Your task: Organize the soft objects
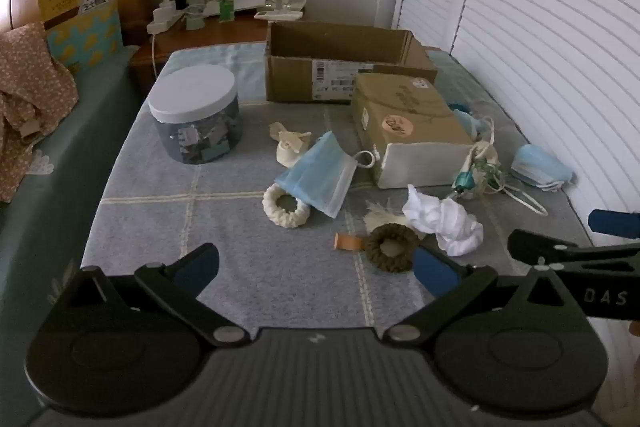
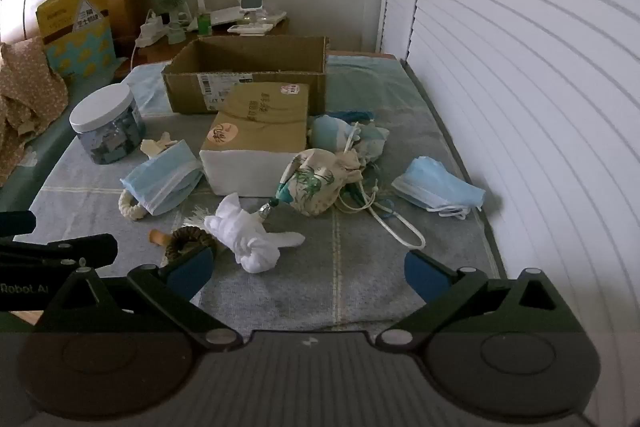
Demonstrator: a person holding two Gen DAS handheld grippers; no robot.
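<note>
In the left wrist view, the right gripper point(image 1: 560, 239) reaches in at the right edge with the letters "DAS" on its arm; the left gripper point(image 1: 316, 267) hangs with its blue-padded jaws spread wide and nothing between them, above a grey checked blanket point(image 1: 240, 227). Taking the closed brown box point(image 1: 408, 115) with a round orange sticker as landmark: a blue face mask point(image 1: 320, 179) lies just left of it over a cream braided ring point(image 1: 286, 211), a crumpled white cloth point(image 1: 444, 223) lies in front of it beside a dark braided ring point(image 1: 394, 247), another blue mask point(image 1: 538, 167) lies to its right, and an open cardboard box point(image 1: 340, 67) with a barcode label stands behind it. In the right wrist view, "Robot AI" shows on the left gripper's arm; the right gripper point(image 2: 308, 275) is likewise spread and empty. A printed drawstring pouch point(image 2: 316, 183) touches the brown box's right front corner. White louvered doors point(image 2: 520, 67) line the right side.
</note>
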